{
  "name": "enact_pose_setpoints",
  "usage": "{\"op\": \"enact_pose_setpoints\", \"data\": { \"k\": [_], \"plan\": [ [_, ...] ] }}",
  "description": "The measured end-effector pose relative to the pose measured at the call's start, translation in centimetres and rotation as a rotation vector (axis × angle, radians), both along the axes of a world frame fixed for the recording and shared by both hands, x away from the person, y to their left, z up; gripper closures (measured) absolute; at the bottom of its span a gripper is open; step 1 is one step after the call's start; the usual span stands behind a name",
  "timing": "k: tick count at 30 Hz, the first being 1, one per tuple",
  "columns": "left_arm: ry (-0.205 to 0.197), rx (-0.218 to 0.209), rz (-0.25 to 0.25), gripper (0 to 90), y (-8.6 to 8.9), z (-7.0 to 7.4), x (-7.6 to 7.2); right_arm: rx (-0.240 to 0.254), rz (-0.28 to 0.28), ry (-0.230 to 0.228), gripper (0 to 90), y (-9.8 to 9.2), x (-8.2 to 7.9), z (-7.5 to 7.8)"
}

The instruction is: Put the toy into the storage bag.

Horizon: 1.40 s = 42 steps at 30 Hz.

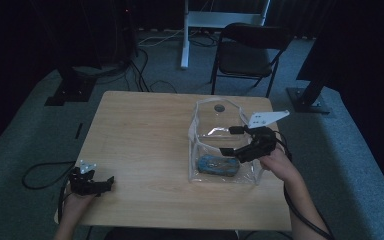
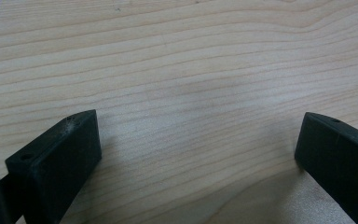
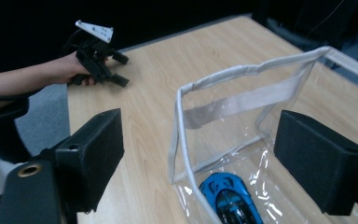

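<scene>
I see my right gripper (image 1: 233,140) over the clear bag (image 1: 215,131) — fingers wide apart, blue car (image 3: 233,198) cut off. Left gripper (image 2: 198,154) rests on the counter (image 1: 140,145), fingers apart too.

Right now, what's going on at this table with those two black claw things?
A person holds a gripper in each hand. The right gripper hovers open over a clear plastic bag standing open on the wooden table, with a blue toy car lying inside it. The left gripper, also open and empty, rests near the table's near-left corner.

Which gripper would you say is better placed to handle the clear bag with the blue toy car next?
The right gripper, probably: it hangs open over the clear bag holding the blue toy car.
</scene>
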State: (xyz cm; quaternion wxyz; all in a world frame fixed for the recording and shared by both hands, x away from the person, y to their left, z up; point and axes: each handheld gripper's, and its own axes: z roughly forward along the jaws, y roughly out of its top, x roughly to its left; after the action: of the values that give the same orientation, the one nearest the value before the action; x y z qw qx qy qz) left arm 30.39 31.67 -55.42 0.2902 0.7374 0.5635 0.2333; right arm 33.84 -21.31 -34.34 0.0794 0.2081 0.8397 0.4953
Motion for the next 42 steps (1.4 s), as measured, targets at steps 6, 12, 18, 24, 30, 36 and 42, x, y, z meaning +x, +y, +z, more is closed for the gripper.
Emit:
{"op": "enact_pose_setpoints", "data": {
  "k": [6,12,18,24,30,36,42],
  "plan": [
    [0.0,-0.001,0.002,0.8,0.0,0.0,0.0,0.03,0.013,0.005,15.1,-0.5,-0.8,-0.5],
    [0.0,-0.001,0.001,0.8,0.0,0.0,0.0,0.03,0.024,0.008,15.1,-0.7,-1.7,-1.4],
    [0.0,0.0,0.0,0.8,0.0,0.0,0.0,0.053,0.033,0.002,15.1,-0.8,-2.7,-1.8],
    [0.0,0.0,0.001,0.8,0.0,0.0,0.0,0.068,0.039,-0.003,15.1,-1.1,-3.7,-2.2],
    [0.0,0.0,0.0,0.8,0.0,0.0,0.0,0.093,0.045,0.012,15.1,-1.8,-4.7,-3.0],
    [0.0,0.0,0.0,0.8,0.0,0.0,0.0,0.097,0.045,0.041,15.1,-1.9,-4.9,-4.6],
    [0.0,0.0,0.001,0.8,0.0,0.0,0.0,0.101,0.052,0.034,14.5,-1.8,-5.0,-6.5]
  ]
}}
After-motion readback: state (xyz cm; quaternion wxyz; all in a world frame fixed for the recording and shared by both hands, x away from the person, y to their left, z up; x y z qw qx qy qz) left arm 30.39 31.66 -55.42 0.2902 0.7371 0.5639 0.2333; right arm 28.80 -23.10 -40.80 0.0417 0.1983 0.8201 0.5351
